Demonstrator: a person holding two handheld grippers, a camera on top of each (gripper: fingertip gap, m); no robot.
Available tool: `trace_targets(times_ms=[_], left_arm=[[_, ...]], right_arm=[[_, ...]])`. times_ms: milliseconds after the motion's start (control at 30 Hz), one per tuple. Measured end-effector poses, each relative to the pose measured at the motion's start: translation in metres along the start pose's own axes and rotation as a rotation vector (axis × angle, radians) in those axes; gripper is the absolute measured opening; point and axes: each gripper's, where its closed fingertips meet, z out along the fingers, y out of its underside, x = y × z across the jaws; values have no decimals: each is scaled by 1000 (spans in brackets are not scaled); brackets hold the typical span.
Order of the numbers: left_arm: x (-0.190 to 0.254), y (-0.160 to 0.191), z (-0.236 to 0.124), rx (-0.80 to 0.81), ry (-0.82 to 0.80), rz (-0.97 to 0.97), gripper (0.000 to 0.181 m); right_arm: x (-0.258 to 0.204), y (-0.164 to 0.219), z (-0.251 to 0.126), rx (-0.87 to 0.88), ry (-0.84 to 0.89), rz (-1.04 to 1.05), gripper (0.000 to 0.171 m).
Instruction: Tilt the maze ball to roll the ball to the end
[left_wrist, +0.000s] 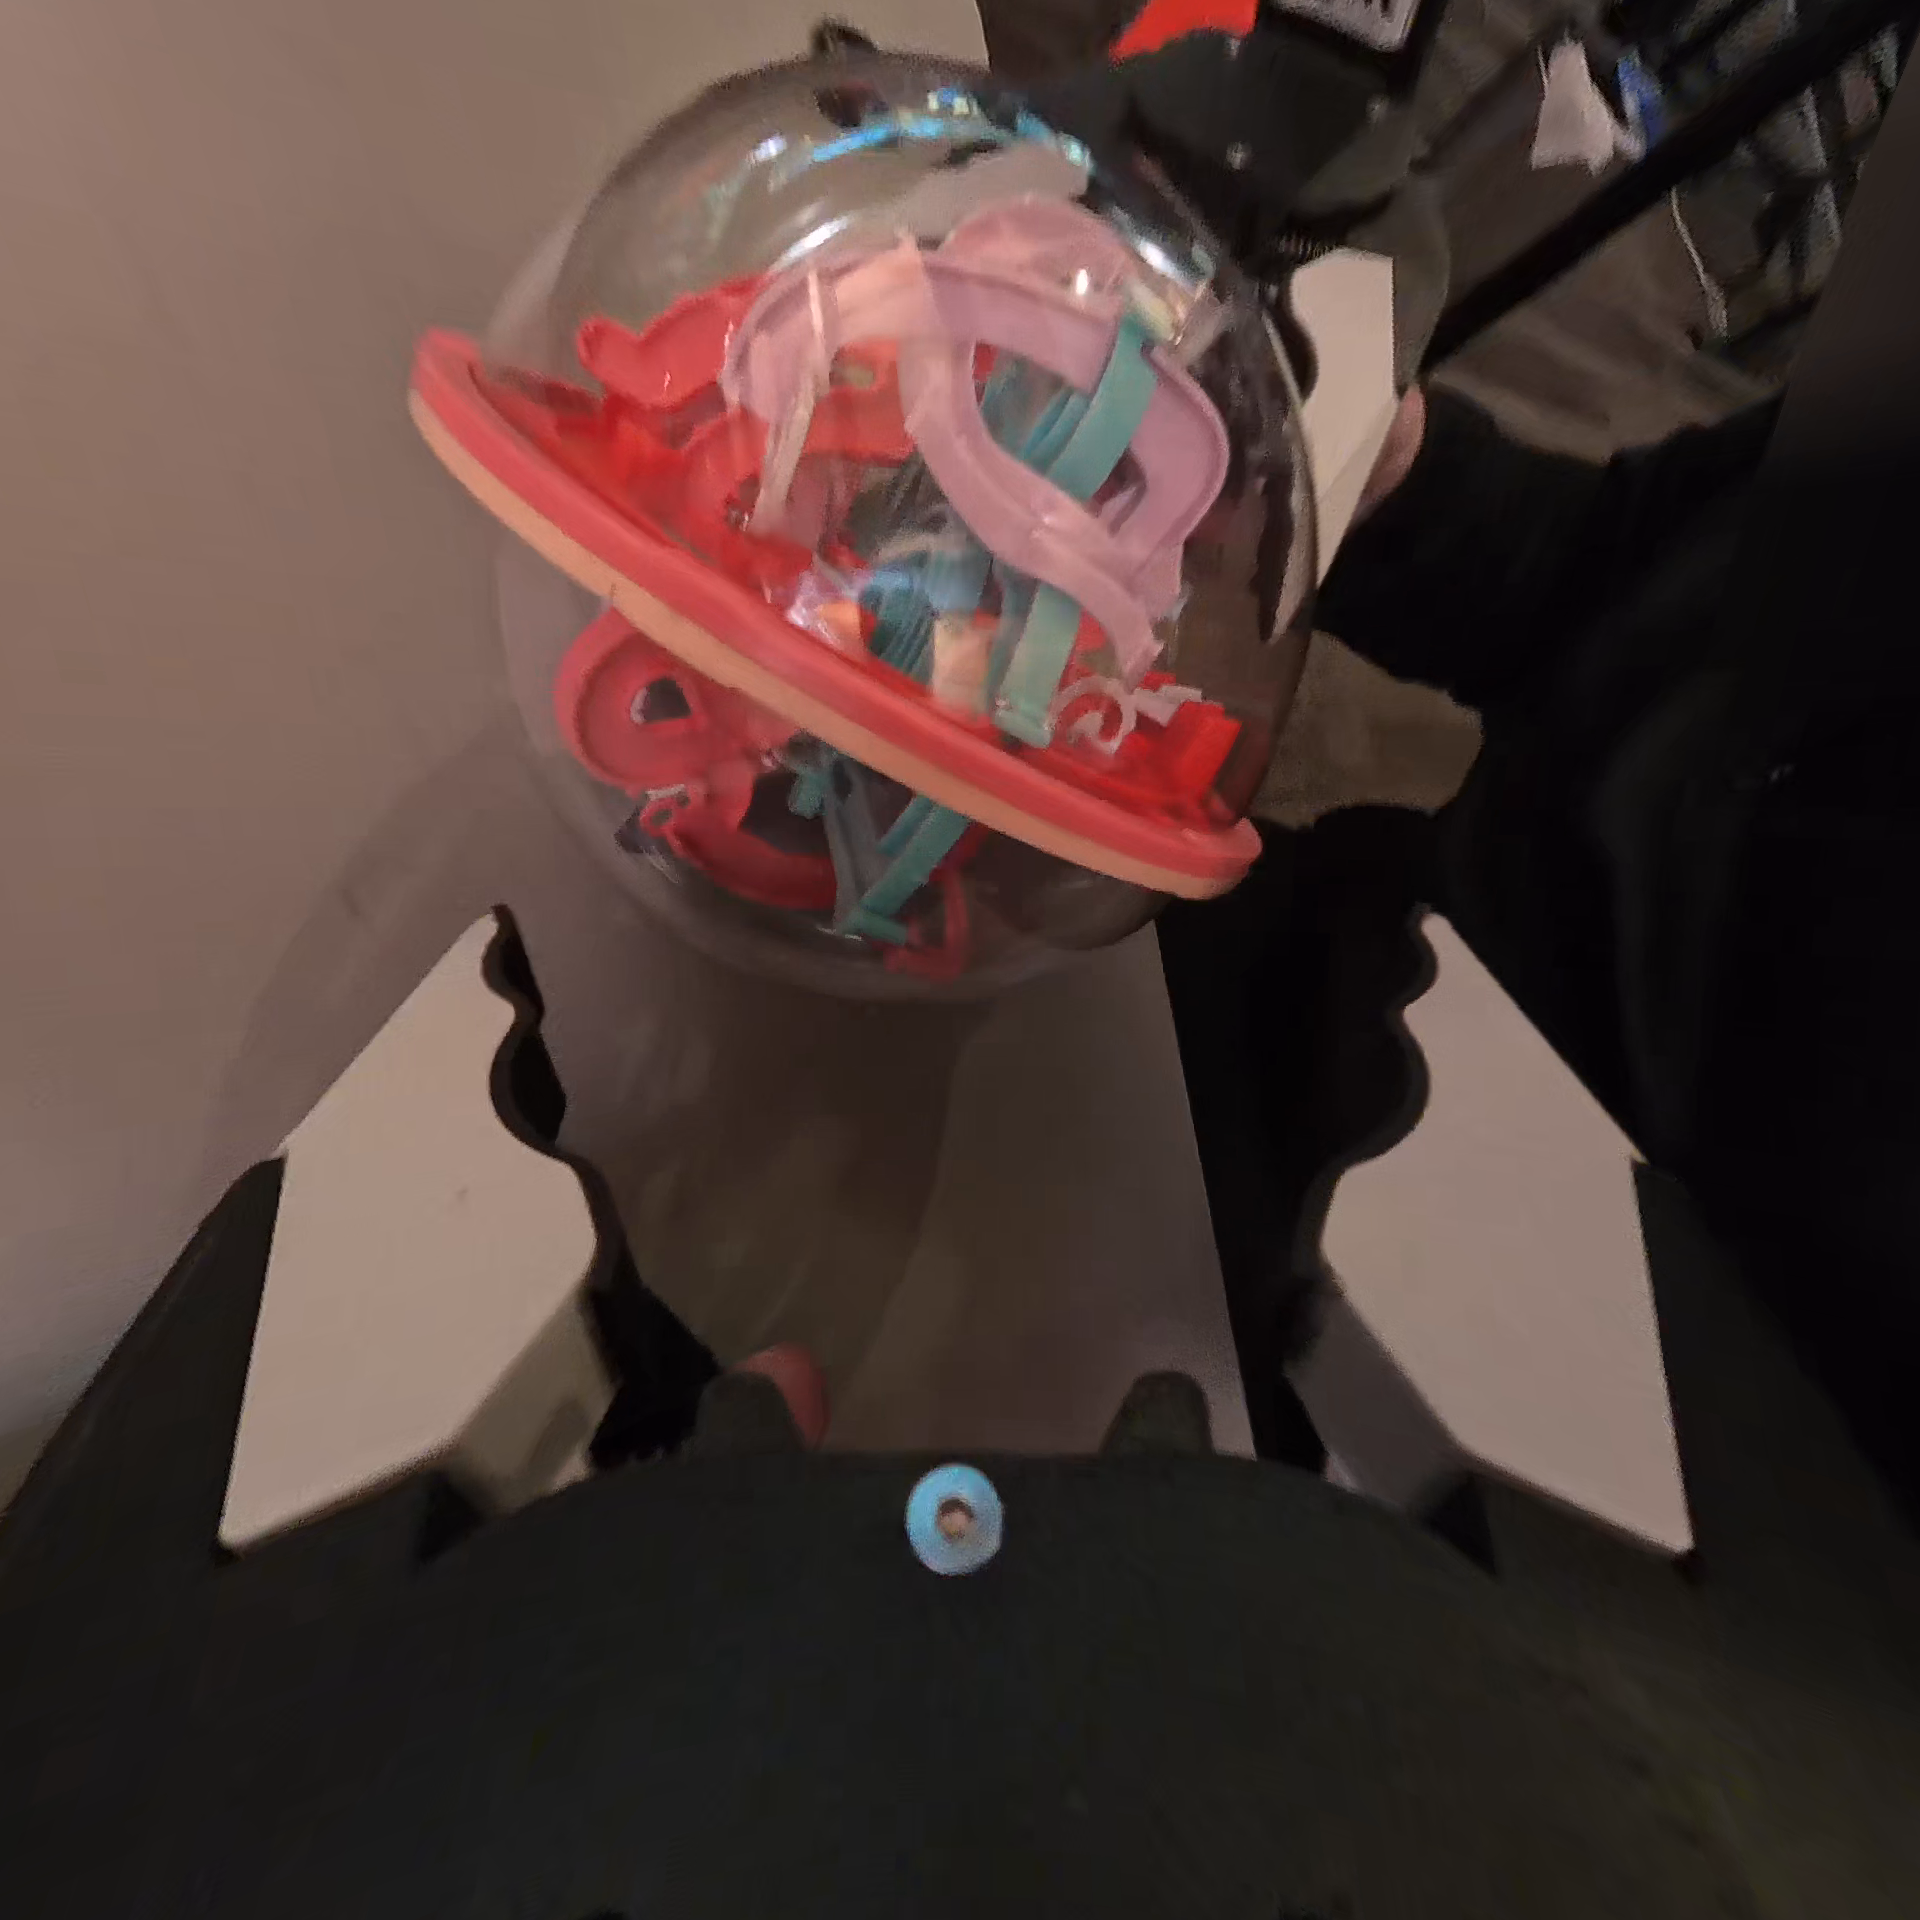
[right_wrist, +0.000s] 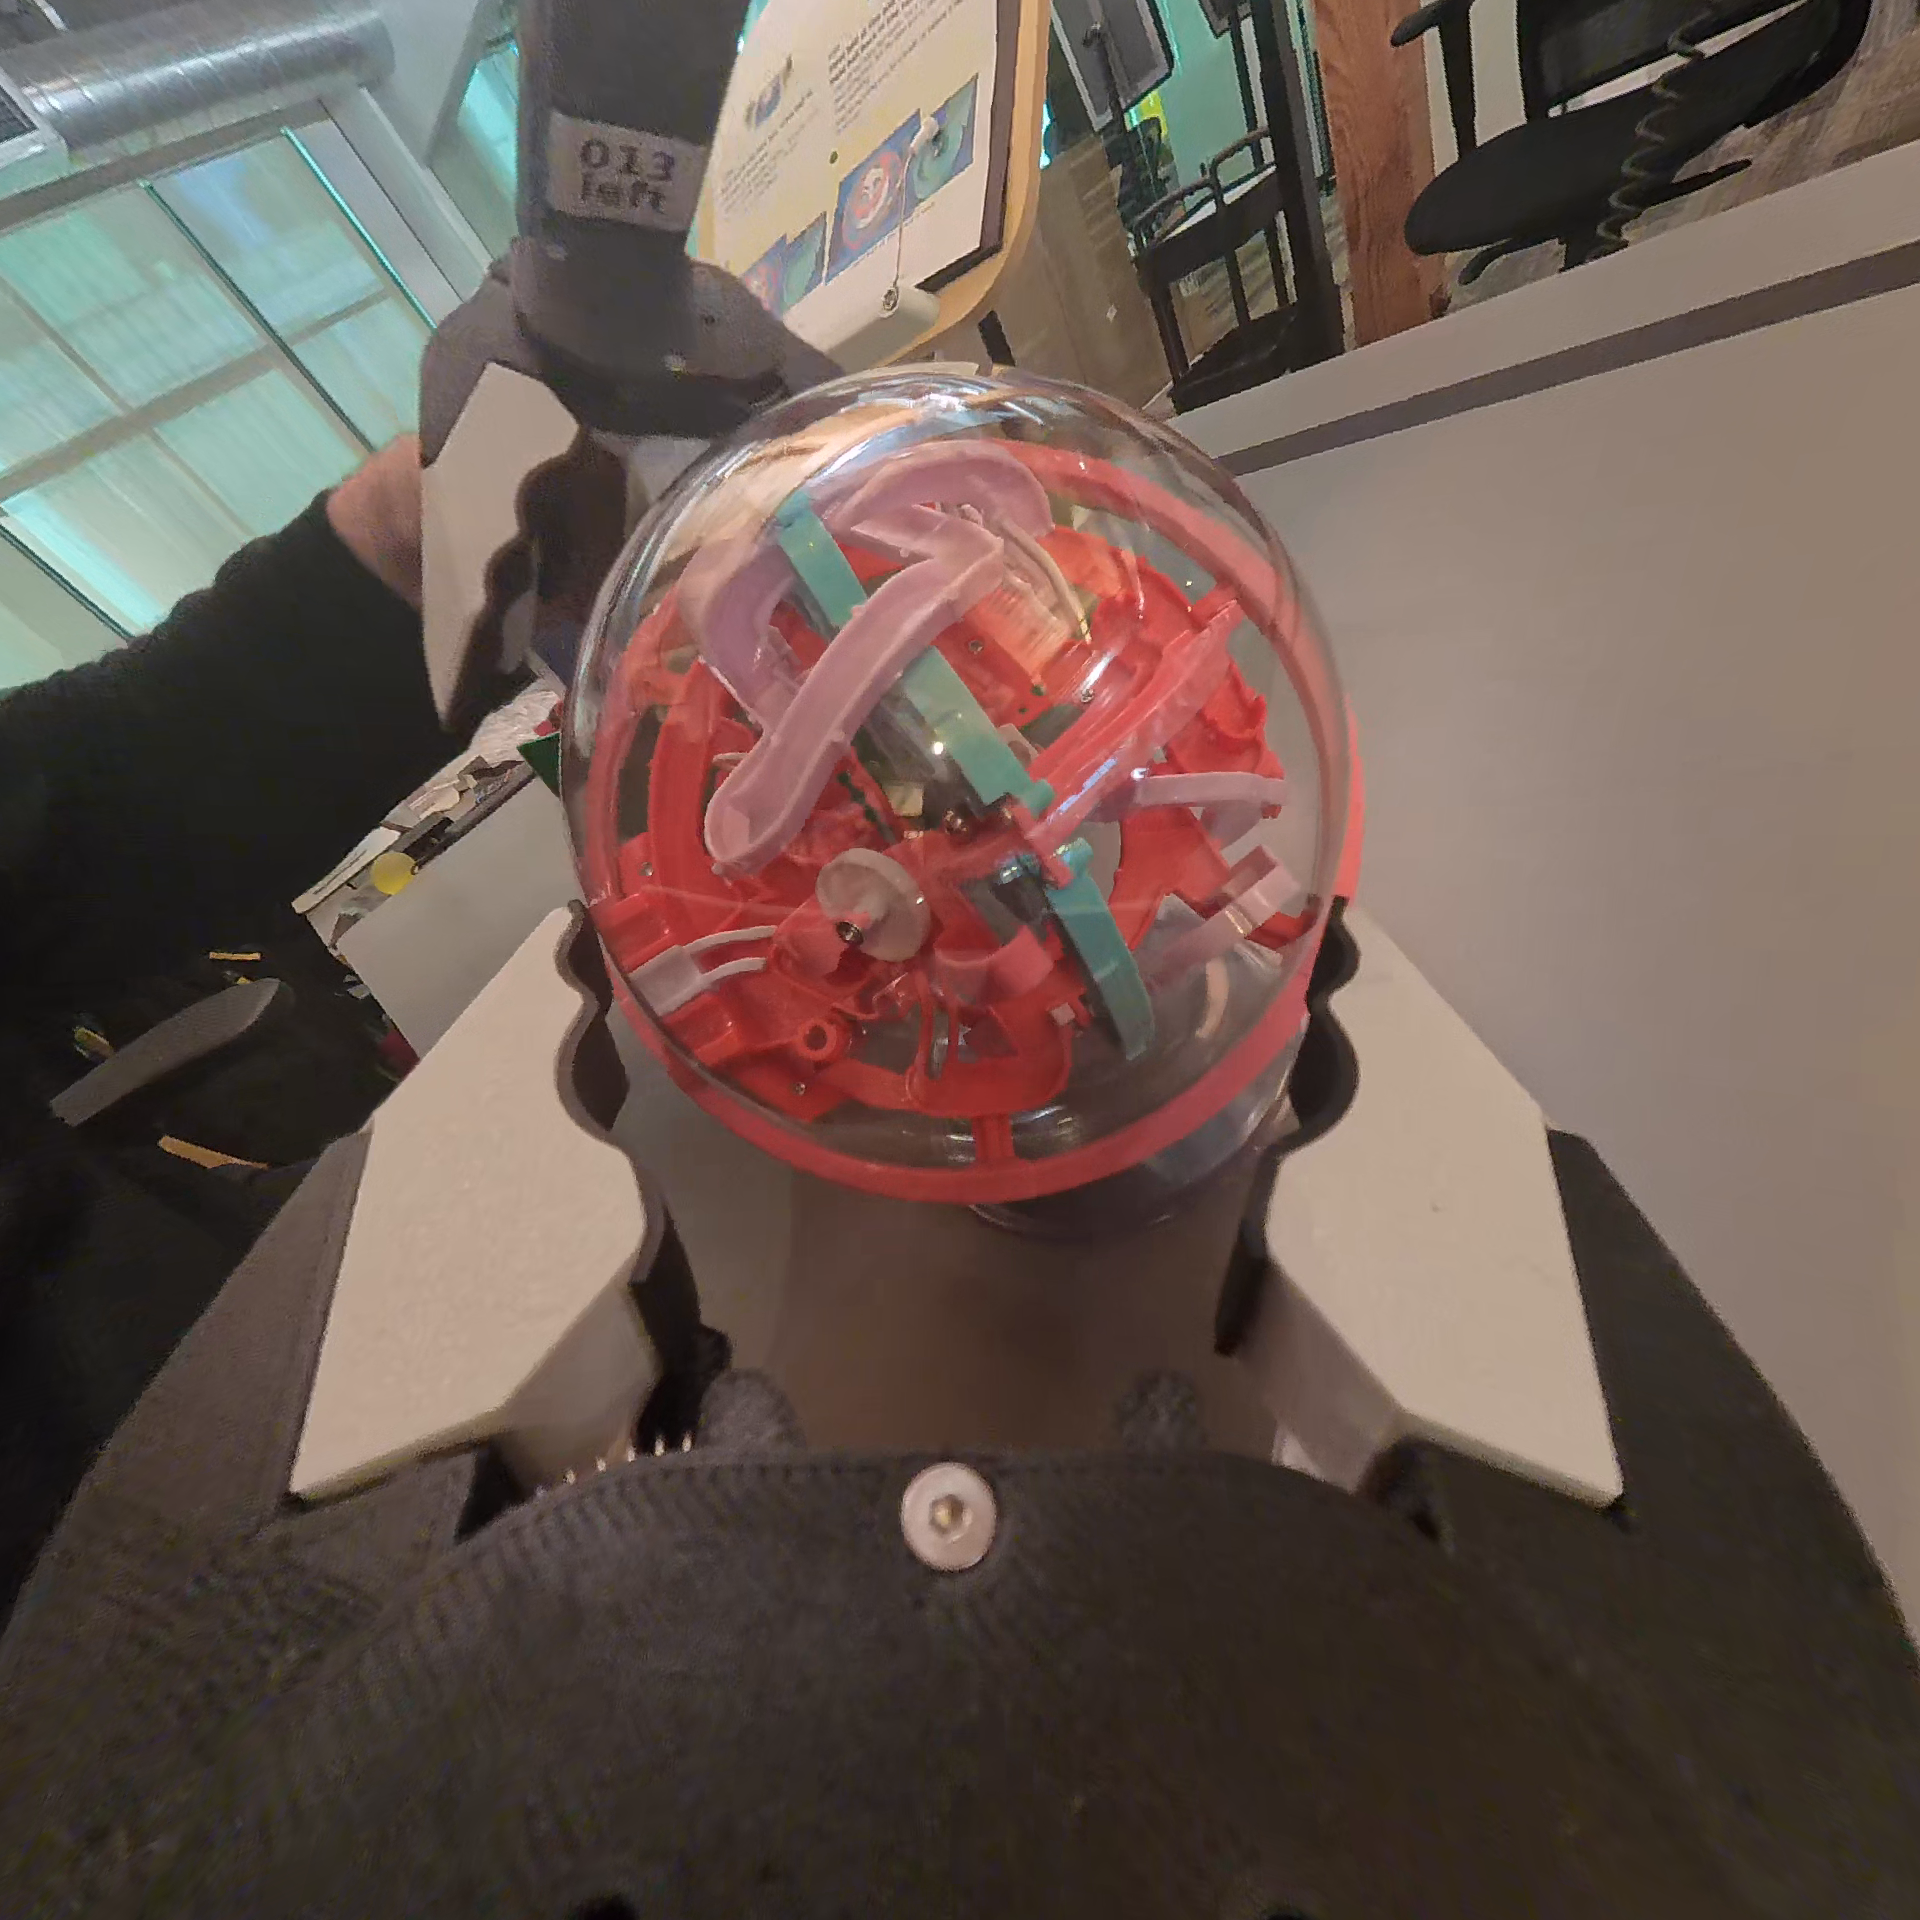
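Note:
The maze ball (right_wrist: 951, 790) is a clear sphere with red, lilac and teal tracks and a red ring around its middle. My right gripper (right_wrist: 956, 935) is shut on it, one finger on each side of the ring. A small silvery bead (right_wrist: 852, 932) shows beside a pale disc inside. In the left wrist view the ball (left_wrist: 883, 582) hangs tilted just beyond my left gripper (left_wrist: 966, 935), whose jaws stand wide open and empty below it. One left finger (right_wrist: 447, 582) shows behind the ball in the right wrist view.
A pale tabletop (left_wrist: 208, 520) lies under the ball. A person's black sleeve (right_wrist: 156, 779) is at the left. A grey desk partition (right_wrist: 1610, 623) is to the right, with office chairs (right_wrist: 1621, 135) and a poster board (right_wrist: 883, 156) behind.

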Motion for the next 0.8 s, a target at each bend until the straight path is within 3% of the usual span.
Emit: trace_targets(times_ms=[300, 800], left_arm=[[9, -19, 14, 276, -112, -142, 158], [-15, -18, 26, 262, -182, -180, 156]], right_arm=[[6, -8, -2, -1, -31, -13, 124], [-10, 4, 4, -16, -3, -46, 120]])
